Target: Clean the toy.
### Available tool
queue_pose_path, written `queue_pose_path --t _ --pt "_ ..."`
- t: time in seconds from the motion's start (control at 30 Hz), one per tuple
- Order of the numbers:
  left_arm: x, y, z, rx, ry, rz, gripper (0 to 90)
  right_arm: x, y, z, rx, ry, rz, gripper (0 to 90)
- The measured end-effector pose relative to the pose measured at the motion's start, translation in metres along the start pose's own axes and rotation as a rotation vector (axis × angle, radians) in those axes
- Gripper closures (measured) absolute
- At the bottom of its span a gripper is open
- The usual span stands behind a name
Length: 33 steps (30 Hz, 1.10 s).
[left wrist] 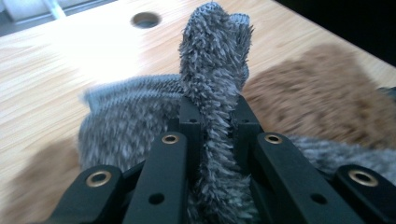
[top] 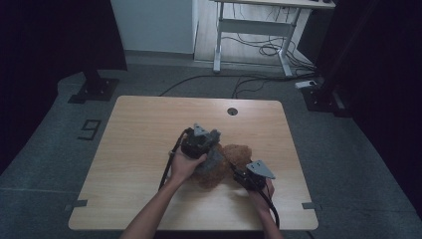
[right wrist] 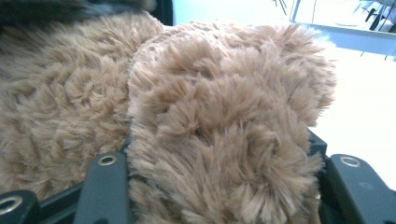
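Observation:
A grey fuzzy cloth (top: 213,160) lies at the middle of the wooden table (top: 139,149), partly over a brown fuzzy cloth (top: 240,153). My left gripper (top: 209,144) is shut on an upright fold of the grey cloth (left wrist: 215,56), which stands up between its black jaws (left wrist: 215,109). The brown cloth (left wrist: 322,93) spreads out behind it on the right. My right gripper (top: 239,170) comes in from the near right and is shut on a thick bunch of the brown cloth (right wrist: 224,84); the fur hides the tips of the right gripper (right wrist: 224,144).
A round cable hole (top: 232,111) sits near the table's far edge, also seen as the cable hole (left wrist: 145,19). On the floor beyond stand a white desk frame (top: 254,25) with loose cables and two black stand bases (top: 94,89) (top: 323,97).

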<state>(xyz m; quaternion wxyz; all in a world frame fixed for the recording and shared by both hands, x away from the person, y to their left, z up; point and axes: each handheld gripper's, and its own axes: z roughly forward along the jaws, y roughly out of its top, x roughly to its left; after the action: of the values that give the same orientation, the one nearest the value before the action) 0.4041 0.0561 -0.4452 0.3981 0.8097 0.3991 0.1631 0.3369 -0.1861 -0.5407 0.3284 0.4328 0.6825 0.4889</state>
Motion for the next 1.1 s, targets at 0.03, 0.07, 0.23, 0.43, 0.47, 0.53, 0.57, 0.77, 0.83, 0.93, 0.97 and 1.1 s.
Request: queue_pose_path --t 0.03,0.07,0.23,0.43,0.47,0.53,0.57,0.77,0.83,0.93,0.97,1.1 --pt "0.008 -0.004 -0.004 0.010 0.018 -0.008 79.1 0.000 0.000 0.000 0.000 0.000 -0.001 41.2" --pt "0.013 -0.007 -0.006 0.016 0.024 -0.017 79.0 0.000 0.000 -0.001 -0.001 0.000 -0.001 41.2" --pt "0.034 -0.030 -0.026 0.010 0.015 -0.071 78.9 0.000 -0.001 -0.001 -0.002 0.001 -0.003 41.2" --pt "0.019 -0.024 -0.057 -0.078 -0.020 -0.038 78.4 0.001 0.000 0.001 0.001 -0.016 0.010 41.9" --pt "0.014 -0.021 -0.057 -0.088 -0.029 -0.027 78.4 0.002 0.001 0.003 0.001 -0.027 0.009 42.1" --pt "0.003 -0.016 -0.053 -0.095 -0.041 -0.005 78.2 0.005 0.003 0.006 0.005 -0.051 0.008 42.4" --pt "-0.002 -0.014 -0.049 -0.092 -0.045 -0.002 78.2 0.005 0.004 0.009 0.009 -0.061 0.005 42.4" --pt "-0.006 -0.006 -0.019 -0.076 -0.031 -0.007 77.9 -0.003 0.014 0.031 0.014 -0.101 0.024 42.4" --pt "-0.002 -0.004 -0.014 -0.081 -0.026 -0.018 77.8 -0.010 0.017 0.040 0.017 -0.116 0.031 42.5" --pt "0.003 0.000 -0.010 -0.089 -0.014 -0.022 77.8 -0.016 0.021 0.050 0.020 -0.144 0.042 42.9" --pt "0.005 0.002 -0.009 -0.091 -0.011 -0.025 77.7 -0.018 0.022 0.053 0.019 -0.149 0.055 43.0" --pt "0.011 0.010 -0.002 -0.092 -0.012 -0.018 77.4 -0.021 0.022 0.056 0.013 -0.128 0.072 43.0"
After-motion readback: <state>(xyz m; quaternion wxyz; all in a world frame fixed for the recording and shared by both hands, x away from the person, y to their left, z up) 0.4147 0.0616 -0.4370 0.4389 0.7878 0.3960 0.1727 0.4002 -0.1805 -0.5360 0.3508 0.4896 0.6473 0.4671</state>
